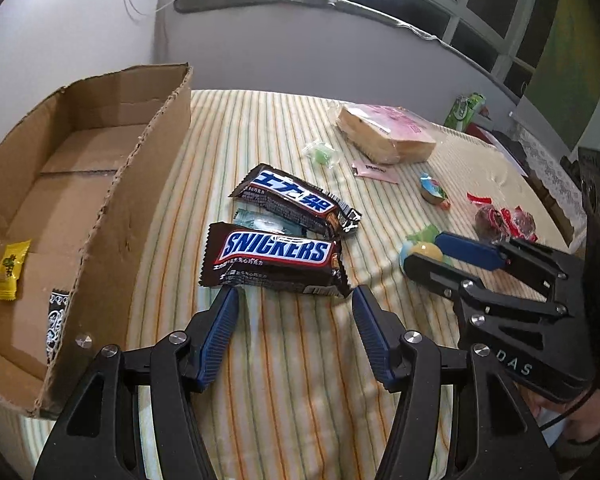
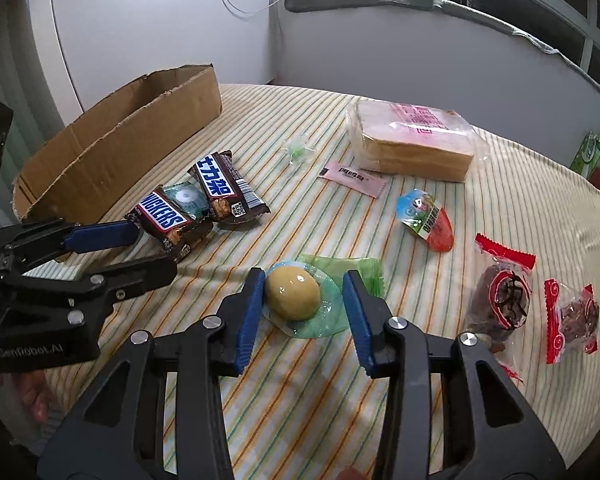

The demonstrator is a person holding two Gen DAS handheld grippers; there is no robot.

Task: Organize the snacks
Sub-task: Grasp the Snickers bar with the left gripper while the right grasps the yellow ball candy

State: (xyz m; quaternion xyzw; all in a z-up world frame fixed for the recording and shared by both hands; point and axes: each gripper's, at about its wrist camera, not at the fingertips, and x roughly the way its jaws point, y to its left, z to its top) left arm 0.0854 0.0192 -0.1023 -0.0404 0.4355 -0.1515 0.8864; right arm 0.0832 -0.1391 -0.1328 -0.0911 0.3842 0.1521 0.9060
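A brown Snickers bar (image 1: 274, 254) lies on the striped cloth just ahead of my left gripper (image 1: 295, 296), which is open, its blue pads level with the bar's two near corners. A second Snickers bar (image 1: 296, 200) lies behind it, with a small teal packet (image 1: 256, 220) between them. My right gripper (image 2: 304, 284) straddles a vacuum-packed egg (image 2: 294, 294) in green film. Its left pad is at the egg, while a gap shows at the right pad. The cardboard box (image 1: 140, 184) on the left holds a yellow candy (image 1: 10, 270).
Farther back lie a bread pack (image 2: 412, 140), a green candy (image 2: 298, 150), a pink sachet (image 2: 352, 174) and a colourful egg-shaped sweet (image 2: 424, 216). Two red-wrapped dark snacks (image 2: 500, 296) sit at the right. The two grippers work close together, side by side.
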